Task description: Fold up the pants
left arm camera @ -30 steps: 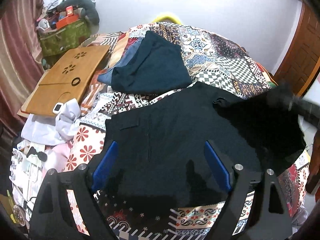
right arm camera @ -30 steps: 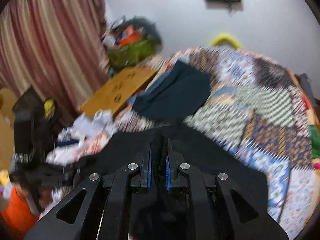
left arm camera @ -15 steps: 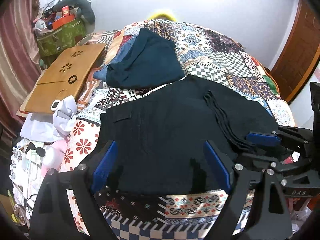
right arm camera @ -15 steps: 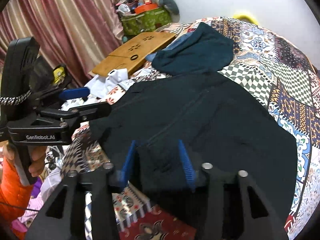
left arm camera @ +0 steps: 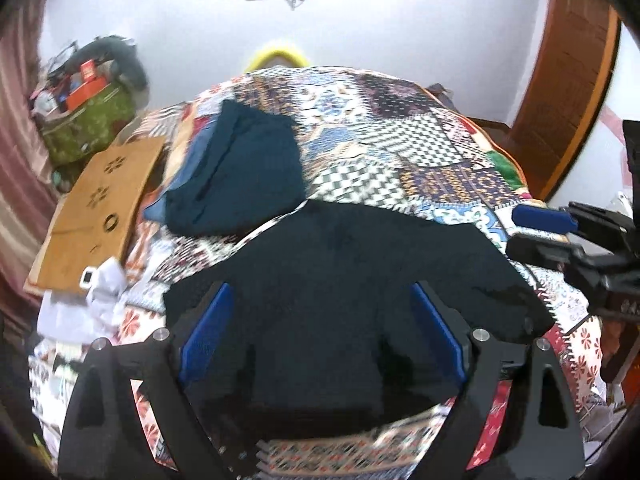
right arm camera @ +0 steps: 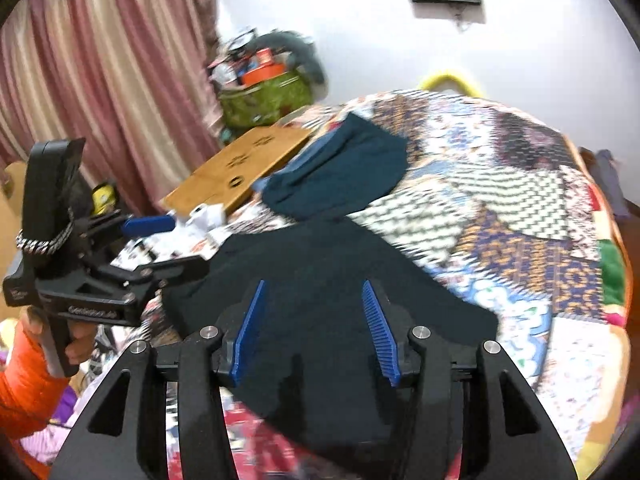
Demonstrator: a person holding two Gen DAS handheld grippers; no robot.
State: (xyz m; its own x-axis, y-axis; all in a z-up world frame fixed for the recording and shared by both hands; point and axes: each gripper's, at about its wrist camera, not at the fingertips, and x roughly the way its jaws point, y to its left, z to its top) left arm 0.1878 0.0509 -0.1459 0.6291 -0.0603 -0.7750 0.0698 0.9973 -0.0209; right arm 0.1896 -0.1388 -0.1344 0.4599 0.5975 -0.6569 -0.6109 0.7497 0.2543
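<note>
One black pants [left arm camera: 340, 292] on quilt [left arm camera: 440, 152] | two grippers: left gripper [left arm camera: 320, 336], right gripper [right arm camera: 316, 328] | jaws spread, empty

right wrist view blurs the quilt [right arm camera: 520, 216]; gripper bodies hide the pants' [left arm camera: 340, 280] near edge.

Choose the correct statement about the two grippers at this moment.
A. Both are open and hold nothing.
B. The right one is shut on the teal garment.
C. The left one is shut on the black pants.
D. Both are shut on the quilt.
A: the left gripper and the right gripper both have their blue pads spread wide above the black pants, with no cloth between them.
</note>
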